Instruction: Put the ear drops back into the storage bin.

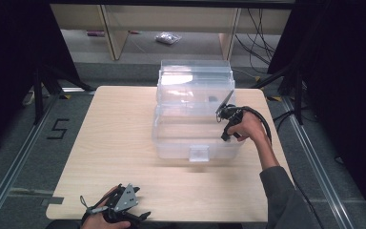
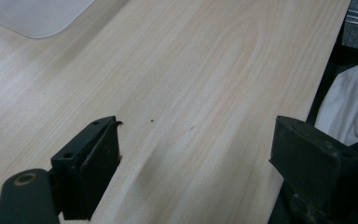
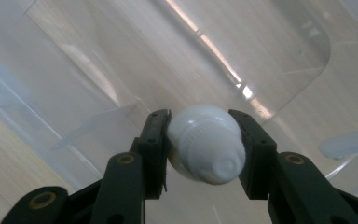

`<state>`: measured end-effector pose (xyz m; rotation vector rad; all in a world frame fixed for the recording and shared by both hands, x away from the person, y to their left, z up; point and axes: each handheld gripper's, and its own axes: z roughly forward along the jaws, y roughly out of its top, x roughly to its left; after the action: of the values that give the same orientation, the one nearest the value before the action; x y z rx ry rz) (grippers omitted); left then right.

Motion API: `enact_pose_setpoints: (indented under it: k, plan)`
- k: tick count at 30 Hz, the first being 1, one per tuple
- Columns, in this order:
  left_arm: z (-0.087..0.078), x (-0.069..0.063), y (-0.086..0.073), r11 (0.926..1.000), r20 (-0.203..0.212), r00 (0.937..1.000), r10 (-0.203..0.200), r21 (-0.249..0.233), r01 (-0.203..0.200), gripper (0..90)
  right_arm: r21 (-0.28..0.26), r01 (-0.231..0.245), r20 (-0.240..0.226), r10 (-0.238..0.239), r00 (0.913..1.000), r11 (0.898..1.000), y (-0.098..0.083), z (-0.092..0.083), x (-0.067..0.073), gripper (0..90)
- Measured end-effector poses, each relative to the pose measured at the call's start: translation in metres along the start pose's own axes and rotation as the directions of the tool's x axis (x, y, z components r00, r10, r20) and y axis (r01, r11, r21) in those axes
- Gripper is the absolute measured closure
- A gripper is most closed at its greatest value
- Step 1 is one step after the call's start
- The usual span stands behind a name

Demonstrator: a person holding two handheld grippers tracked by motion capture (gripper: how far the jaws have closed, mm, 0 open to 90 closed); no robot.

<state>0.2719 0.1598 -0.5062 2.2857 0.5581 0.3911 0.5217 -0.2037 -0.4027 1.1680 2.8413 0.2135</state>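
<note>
A clear plastic storage box (image 1: pixel 195 114) with its lid raised stands on the middle of the wooden table (image 1: pixel 114 143). At the box's right rim my right gripper (image 1: pixel 225 114) is shut on a white light bulb (image 3: pixel 205 142), held between both jaws above the inside of the clear box (image 3: pixel 98 60). Down at the table's front left edge my left gripper (image 1: pixel 124 210) is open, its jaws wide apart over bare wood (image 2: pixel 191 93) with nothing between them.
A white latch tab (image 1: pixel 199 153) sits on the box's front wall. White cloth (image 2: pixel 349 102) lies past the table edge in the left gripper view. Black stands and cables flank the table; a small bag (image 1: pixel 167 38) lies on the floor behind.
</note>
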Motion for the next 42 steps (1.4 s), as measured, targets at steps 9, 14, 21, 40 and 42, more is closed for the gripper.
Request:
enact_pose_setpoints:
  k: [9,14,21,40,42]
  plan:
    - [0.000,0.002,0.000,0.9995,-0.009,0.9997,0.022,0.022,-0.021,15.2,0.052,-0.064,-0.001,0.064,0.9980,0.997,0.002,0.012,-0.002,60.2]
    - [0.000,0.000,0.000,1.0000,0.002,1.0000,0.000,0.002,0.000,15.2,0.056,-0.046,0.001,0.046,0.9990,0.997,0.004,0.020,-0.005,60.2]
    - [0.000,0.000,0.000,1.0000,0.002,1.0000,-0.004,0.000,0.004,15.2,0.074,-0.027,-0.002,0.028,0.9996,0.997,0.005,0.027,-0.008,60.2]
    - [0.000,0.001,0.000,1.0000,-0.006,1.0000,-0.006,0.007,0.006,15.2,0.096,-0.019,0.012,0.017,0.9998,0.995,0.006,0.033,-0.006,59.9]
    - [0.000,0.000,0.000,0.9998,-0.001,0.9998,-0.018,0.007,0.018,15.2,0.095,-0.018,0.008,0.017,0.9998,0.995,0.006,0.033,-0.006,59.8]
